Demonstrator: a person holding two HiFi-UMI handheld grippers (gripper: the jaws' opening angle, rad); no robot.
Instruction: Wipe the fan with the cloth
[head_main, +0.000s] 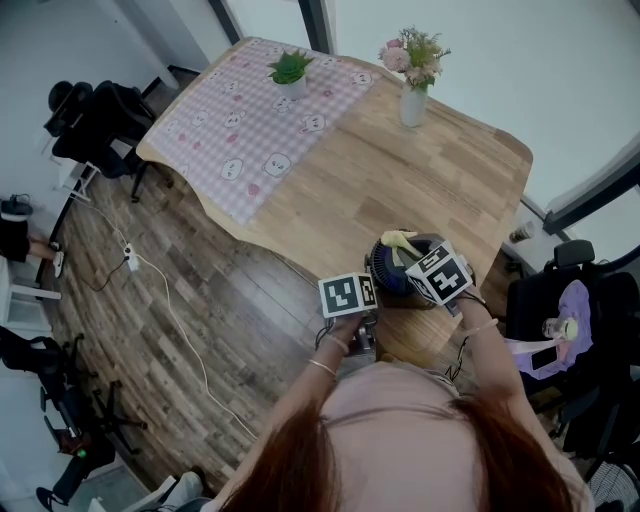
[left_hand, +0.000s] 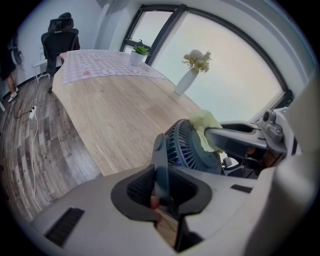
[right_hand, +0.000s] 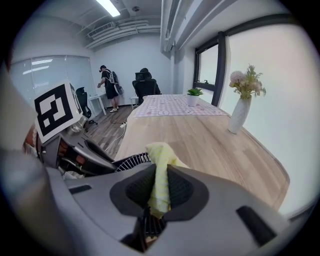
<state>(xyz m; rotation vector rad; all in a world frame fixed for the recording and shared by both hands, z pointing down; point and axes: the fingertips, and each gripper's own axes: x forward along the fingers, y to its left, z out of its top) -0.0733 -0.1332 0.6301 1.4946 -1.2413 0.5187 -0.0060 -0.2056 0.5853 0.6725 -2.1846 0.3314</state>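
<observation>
Dark blue plastic fan (left_hand: 192, 147): moulded, slight sheen, finely ribbed grille. Pale yellow cloth (right_hand: 160, 156) was soft, matt and crumpled. Left gripper (left_hand: 161, 187) and right gripper (right_hand: 159, 189) had matt grey plastic bodies; black pads (right_hand: 137, 189) were ridged. Light wooden table (head_main: 400, 190) looked smooth and satin, grain visible. Pink checked tablecloth (head_main: 250, 130) was matt fabric. White vase (head_main: 413, 106) looked glossy.

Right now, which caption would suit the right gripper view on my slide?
Right claw pinching the yellow cloth by the fan, wooden table beyond.
</observation>
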